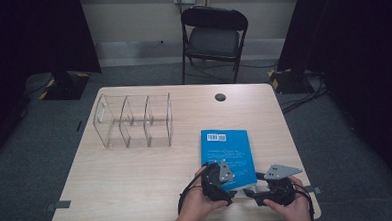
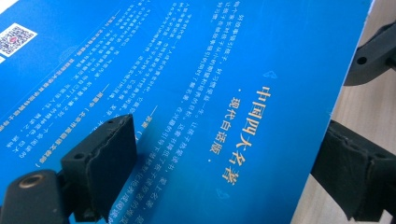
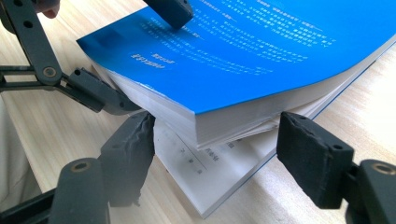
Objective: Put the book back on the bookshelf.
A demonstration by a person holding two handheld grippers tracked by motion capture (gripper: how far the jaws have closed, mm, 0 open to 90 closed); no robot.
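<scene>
Blue book [image 1: 227, 154] lies back-cover up near the table's near edge, lower pages fanned apart.

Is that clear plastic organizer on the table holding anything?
No, the clear organizer stands with its compartments empty in the high view, while the blue book lies apart from it on the table.

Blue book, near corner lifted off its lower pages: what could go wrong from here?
1. The book is lifted with loose pages fanning beneath; the right gripper, open at the page edges, could crease them.
2. The left gripper straddles the cover; nothing visibly pinches it, so the lifted part may flop shut.
</scene>
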